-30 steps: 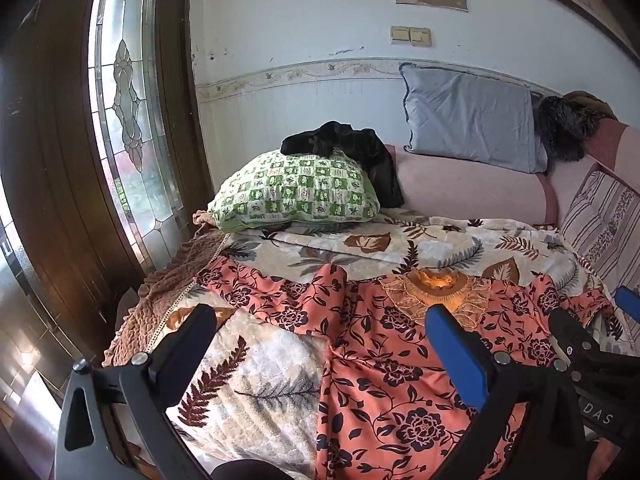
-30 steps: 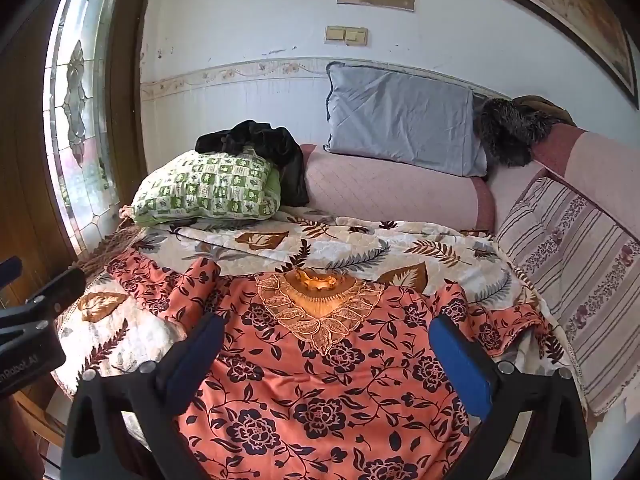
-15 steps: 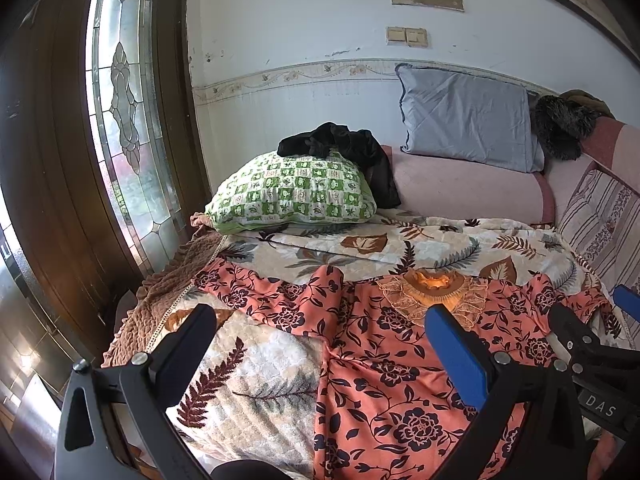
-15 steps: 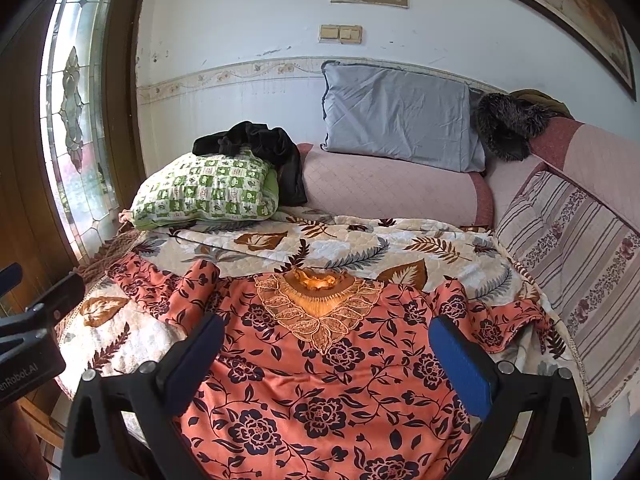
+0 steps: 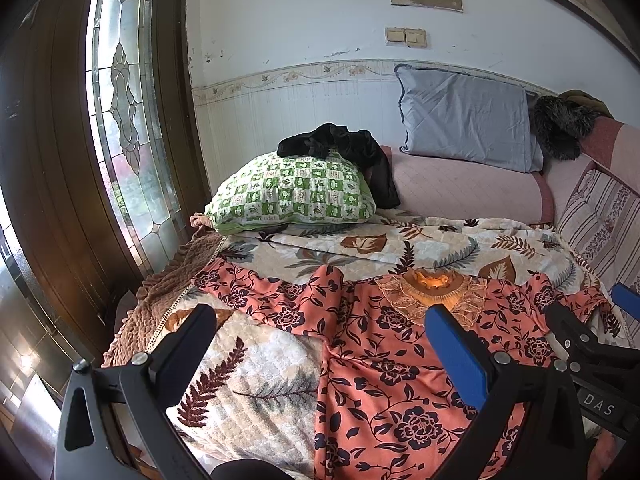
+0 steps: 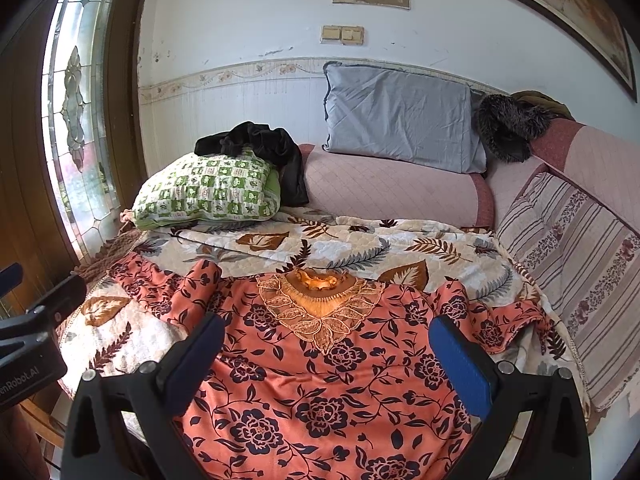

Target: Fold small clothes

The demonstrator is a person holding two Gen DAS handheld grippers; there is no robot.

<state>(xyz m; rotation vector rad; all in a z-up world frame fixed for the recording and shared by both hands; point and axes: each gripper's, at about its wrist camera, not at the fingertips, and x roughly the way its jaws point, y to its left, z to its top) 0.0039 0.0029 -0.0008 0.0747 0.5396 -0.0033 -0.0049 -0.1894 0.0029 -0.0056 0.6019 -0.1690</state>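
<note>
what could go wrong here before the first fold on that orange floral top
1. The orange floral top lies on a quilted leaf-print blanket; a low pinch may well grab both layers.
2. Its sleeve by the window side is bunched and wrinkled, so a fold made now would likely come out crooked.
3. Both the left hand-held gripper and right hand-held gripper are open side by side, so they could bump together when reaching in.

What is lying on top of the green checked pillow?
A crumpled black garment lies on the green checked pillow and hangs down its right side. What kind of garment it is, and the pillow's surface beneath it, cannot be seen.
</note>
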